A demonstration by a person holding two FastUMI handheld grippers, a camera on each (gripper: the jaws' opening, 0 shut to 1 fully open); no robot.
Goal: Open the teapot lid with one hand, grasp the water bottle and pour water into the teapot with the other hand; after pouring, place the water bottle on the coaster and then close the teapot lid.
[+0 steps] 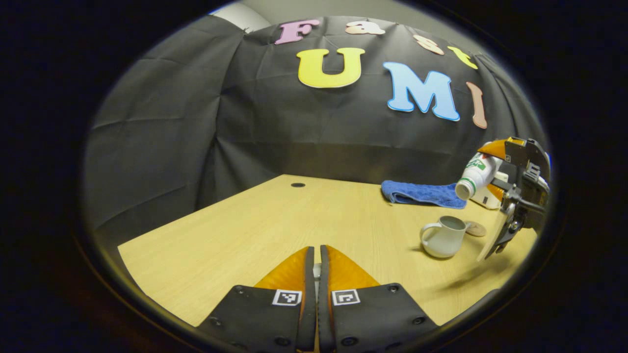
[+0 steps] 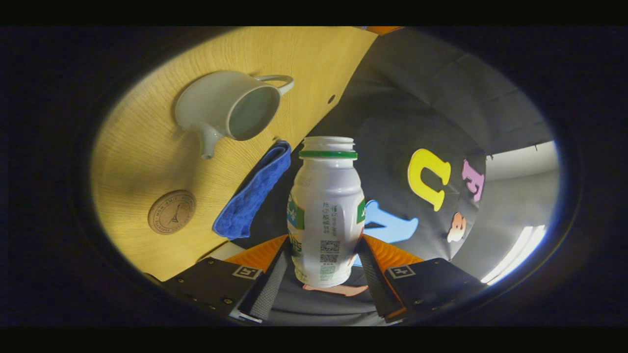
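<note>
Left gripper: fingers pressed nearly together in the left gripper view, with something pale just showing in the thin slit between them — too little to name, though it may be the lid. It hangs above the table, well to the handle side of the teapot.

Right gripper: fingers clamped on the lower body of the water bottle, one on each side. In the left gripper view this gripper sits above and beyond the teapot, on the spout side.

Water bottle: cap off, mouth open. Its long axis is tipped well over — near level, neck slightly down and pointing toward the teapot, mouth above the opening and a little off to the far side.

Teapot: upright on the table, lid off, opening bare. Whether water is inside I cannot tell.

Coaster: flat on the table just beside the teapot, on the side away from the handle; nothing stands on it.

Blue cloth: folded, behind the teapot near the booth wall.

Key relation: the bottle mouth lies just above the teapot's opening, so the pour turns on tilting the neck further down while keeping the mouth over the rim.

Nearer hand: the right one, by far.

Stage, as I judge it: pouring.
</note>
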